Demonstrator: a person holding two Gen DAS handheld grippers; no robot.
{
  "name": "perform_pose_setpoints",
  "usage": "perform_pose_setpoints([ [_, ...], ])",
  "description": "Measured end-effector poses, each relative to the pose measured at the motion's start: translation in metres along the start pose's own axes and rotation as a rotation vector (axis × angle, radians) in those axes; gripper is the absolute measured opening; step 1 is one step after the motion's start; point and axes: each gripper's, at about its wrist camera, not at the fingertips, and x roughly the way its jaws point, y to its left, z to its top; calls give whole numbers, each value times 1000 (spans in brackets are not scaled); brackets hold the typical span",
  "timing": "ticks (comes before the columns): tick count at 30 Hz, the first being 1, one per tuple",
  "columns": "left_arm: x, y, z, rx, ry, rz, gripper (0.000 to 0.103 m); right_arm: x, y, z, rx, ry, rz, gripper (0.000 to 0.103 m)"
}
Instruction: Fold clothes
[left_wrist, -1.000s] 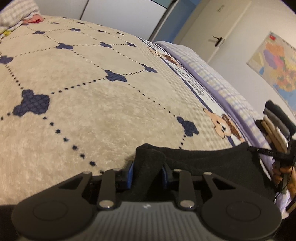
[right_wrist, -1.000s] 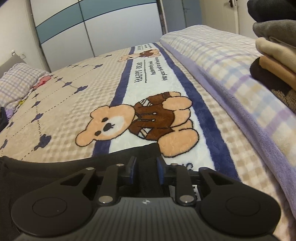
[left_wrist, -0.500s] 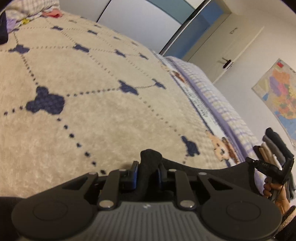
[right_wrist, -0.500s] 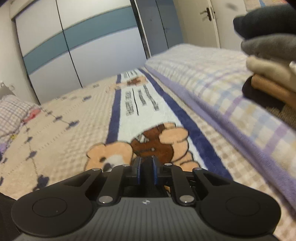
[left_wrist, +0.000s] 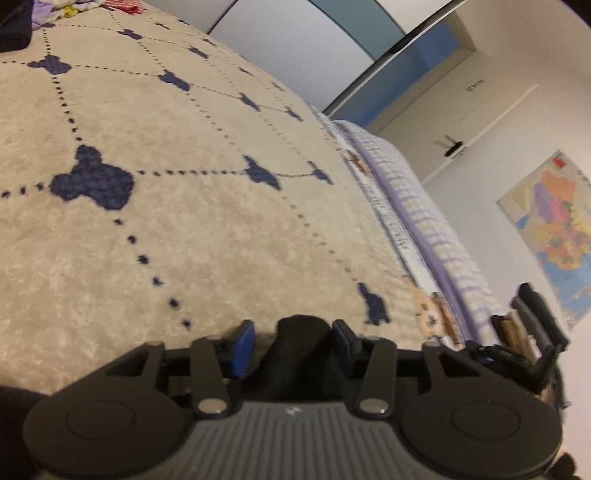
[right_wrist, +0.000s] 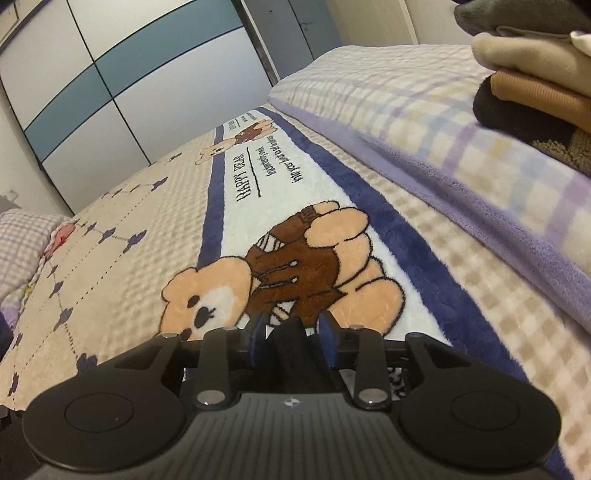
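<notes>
Beside bear blanket (right_wrist: 332, 229): stacked folded clothes (right_wrist: 532, 85).

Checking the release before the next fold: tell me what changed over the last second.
Both jaws have just been opening. The left gripper and right gripper now stand clear of the black garment, which remains between them. The blanket and folded stack are unchanged.

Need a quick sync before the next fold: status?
Left gripper and right gripper just opened, pads off. Black garment between both, on the blanket. Nothing in the way.
</notes>
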Motion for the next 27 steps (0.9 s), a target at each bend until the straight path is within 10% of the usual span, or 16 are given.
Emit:
perform_pose_setpoints([
  [19, 6, 0, -3, 18, 15, 11, 33, 4, 3, -15, -181, 70, 4, 57],
  [27, -3, -2, -2, -69, -80, -40, 16, -4, 32, -15, -266, 8, -30, 20],
])
